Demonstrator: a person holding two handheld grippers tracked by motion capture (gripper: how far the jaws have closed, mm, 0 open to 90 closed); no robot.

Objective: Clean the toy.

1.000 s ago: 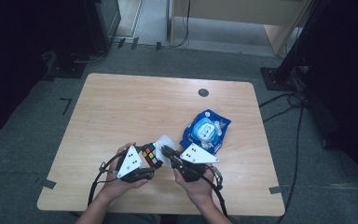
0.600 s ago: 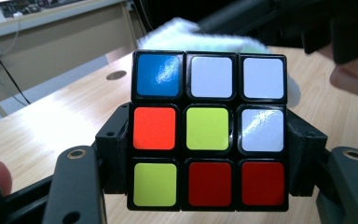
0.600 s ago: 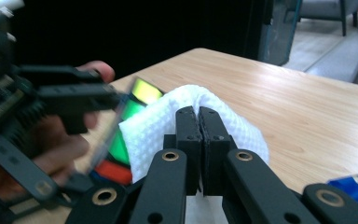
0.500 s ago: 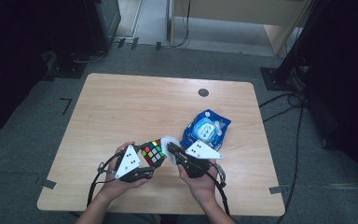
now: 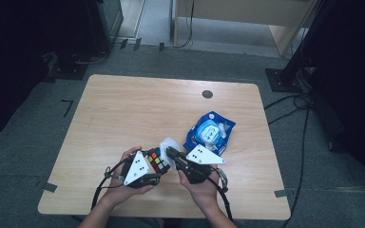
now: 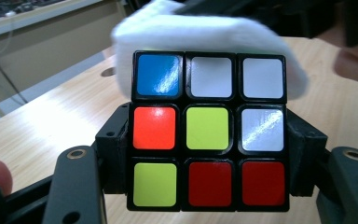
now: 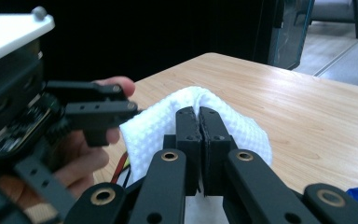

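A scrambled puzzle cube point(image 6: 208, 128) sits between the jaws of my left gripper point(image 6: 208, 140), whose pads point(image 6: 114, 140) press on its two sides. Its face shows blue, white, orange, yellow-green and red tiles. In the high view the cube point(image 5: 156, 159) is held just above the table's near edge. My right gripper point(image 7: 199, 114) is shut on a folded white wipe point(image 7: 154, 135). The wipe point(image 6: 205, 32) lies against the cube's far top edge. In the high view the right gripper point(image 5: 168, 152) points left at the cube.
A blue pack of wipes point(image 5: 209, 133) lies right of centre on the wooden table point(image 5: 138, 109). A small dark disc point(image 5: 207, 94) is set near the far edge. Cables trail from both grippers. Dark equipment and stands surround the table.
The right gripper's tip with the wipe has edged slightly left toward the cube. Both grips are unchanged.
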